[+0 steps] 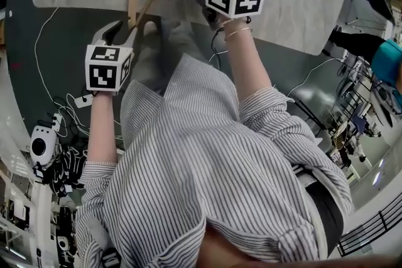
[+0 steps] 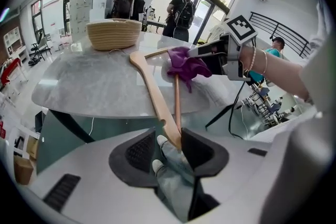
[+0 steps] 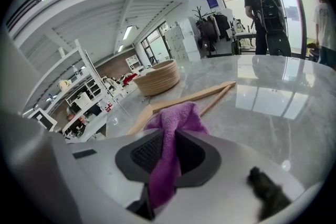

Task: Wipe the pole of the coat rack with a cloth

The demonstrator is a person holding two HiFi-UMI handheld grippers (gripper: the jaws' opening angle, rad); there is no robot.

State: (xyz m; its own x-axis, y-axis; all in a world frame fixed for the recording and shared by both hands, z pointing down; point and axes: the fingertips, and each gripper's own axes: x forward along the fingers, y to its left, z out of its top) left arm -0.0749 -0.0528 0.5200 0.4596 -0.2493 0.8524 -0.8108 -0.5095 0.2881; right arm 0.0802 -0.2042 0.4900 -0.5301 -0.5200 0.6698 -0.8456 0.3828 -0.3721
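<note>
Cloth, purple and bunched, tight in right hand-held gripper; left hand-held gripper agape around wooden hanger.

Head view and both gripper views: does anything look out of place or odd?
Yes: the wooden thing in use is a clothes hanger, not a standing rack. It lies on the table with one end overhanging the edge, between the left gripper's open jaws.

The right gripper has its jaws closed on a purple cloth, whose bunched end covers part of a wooden hanger just beyond. The hanger lies flat on the grey marble worktop. A woven basket stands farther off, left.
</note>
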